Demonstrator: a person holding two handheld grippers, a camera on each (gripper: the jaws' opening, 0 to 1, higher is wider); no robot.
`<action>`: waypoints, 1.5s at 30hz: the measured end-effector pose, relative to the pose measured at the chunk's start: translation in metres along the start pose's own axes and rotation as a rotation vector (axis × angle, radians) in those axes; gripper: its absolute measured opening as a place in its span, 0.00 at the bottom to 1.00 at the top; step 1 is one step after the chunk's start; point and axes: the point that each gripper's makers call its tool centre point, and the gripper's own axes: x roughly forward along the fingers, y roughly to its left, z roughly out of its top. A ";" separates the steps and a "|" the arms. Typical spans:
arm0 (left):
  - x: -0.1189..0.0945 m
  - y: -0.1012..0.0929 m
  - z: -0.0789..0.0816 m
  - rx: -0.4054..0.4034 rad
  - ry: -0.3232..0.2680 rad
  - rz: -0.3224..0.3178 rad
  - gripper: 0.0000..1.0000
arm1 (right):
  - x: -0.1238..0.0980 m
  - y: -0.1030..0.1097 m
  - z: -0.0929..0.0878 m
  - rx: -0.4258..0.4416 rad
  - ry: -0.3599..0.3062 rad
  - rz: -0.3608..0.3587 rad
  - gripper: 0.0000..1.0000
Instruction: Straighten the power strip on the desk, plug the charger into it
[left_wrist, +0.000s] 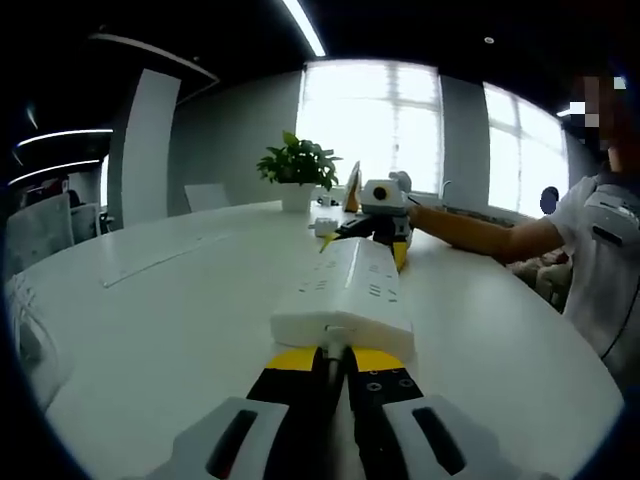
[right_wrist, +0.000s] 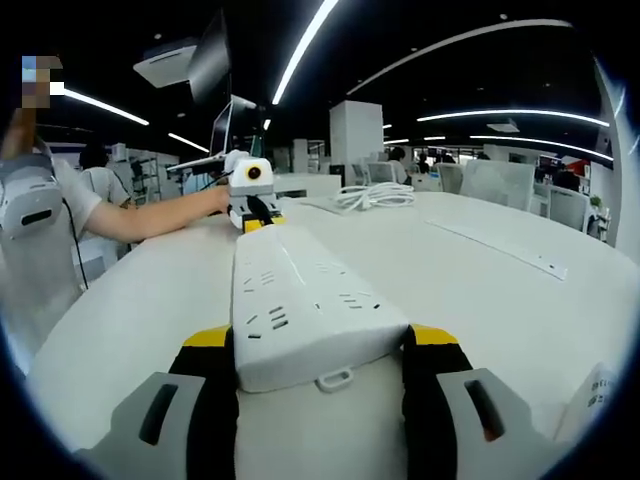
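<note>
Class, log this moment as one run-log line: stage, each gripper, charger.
stage: straightening | left gripper: at power strip end | right gripper: jaws astride opposite end | charger: not plugged in

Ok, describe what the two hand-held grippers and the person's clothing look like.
Each hand-held gripper has black jaws with yellow tips on light grey bodies: left hand-held gripper, right hand-held gripper. The person wears a white short-sleeved shirt with a grey shoulder patch.

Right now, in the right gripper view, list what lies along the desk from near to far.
Right claw → power strip → left claw at its far end → coiled white cable → laptop on its stand.
</note>
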 end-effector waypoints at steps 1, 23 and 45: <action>0.000 0.000 0.000 0.002 0.000 0.000 0.13 | 0.000 0.001 0.000 -0.001 0.000 0.000 0.66; 0.003 0.005 0.002 0.033 -0.005 0.008 0.13 | -0.001 -0.010 0.000 -0.014 -0.012 -0.003 0.66; 0.012 0.017 0.007 0.075 -0.018 0.056 0.14 | -0.002 -0.021 -0.004 -0.008 -0.016 -0.048 0.66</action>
